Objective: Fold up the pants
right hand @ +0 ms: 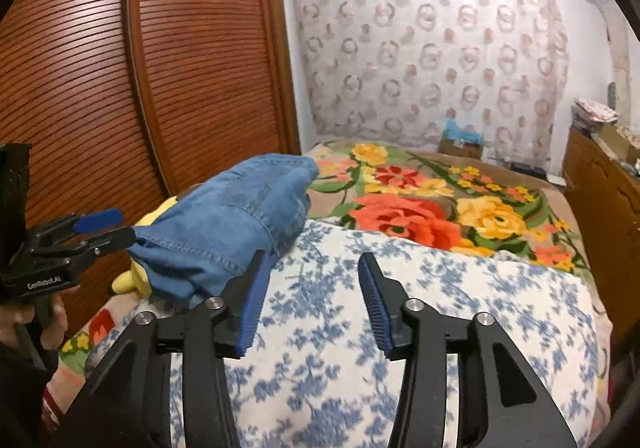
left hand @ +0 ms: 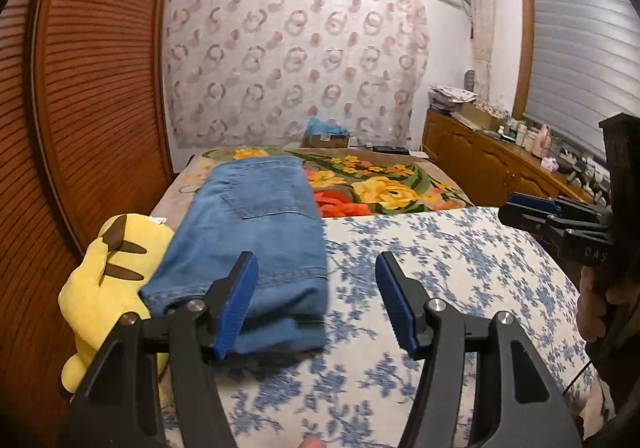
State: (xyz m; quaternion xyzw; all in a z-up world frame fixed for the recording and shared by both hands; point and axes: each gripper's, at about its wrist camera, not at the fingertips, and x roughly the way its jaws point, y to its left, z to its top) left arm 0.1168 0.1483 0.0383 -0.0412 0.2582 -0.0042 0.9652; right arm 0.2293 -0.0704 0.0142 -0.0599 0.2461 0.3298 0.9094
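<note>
The blue denim pants (left hand: pixel 256 232) lie folded in a thick stack on the left side of the bed, back pocket up, partly resting on a yellow plush toy (left hand: pixel 104 280). My left gripper (left hand: pixel 316 264) hovers open just in front of the pants' near edge, its left finger over the denim and nothing between the pads. In the right wrist view the pants (right hand: pixel 232 224) sit ahead to the left, and my right gripper (right hand: pixel 314 260) is open over the blue-flowered blanket (right hand: pixel 328 328), holding nothing. Each gripper also shows in the other's view: right gripper (left hand: pixel 520 207), left gripper (right hand: pixel 108 226).
A wooden slatted wardrobe (left hand: pixel 92 87) runs along the bed's left side. A bright floral blanket (left hand: pixel 392 187) covers the far half of the bed. A cluttered wooden cabinet (left hand: pixel 492 155) lines the right wall under the window. A cardboard box (left hand: pixel 326 139) stands behind the bed.
</note>
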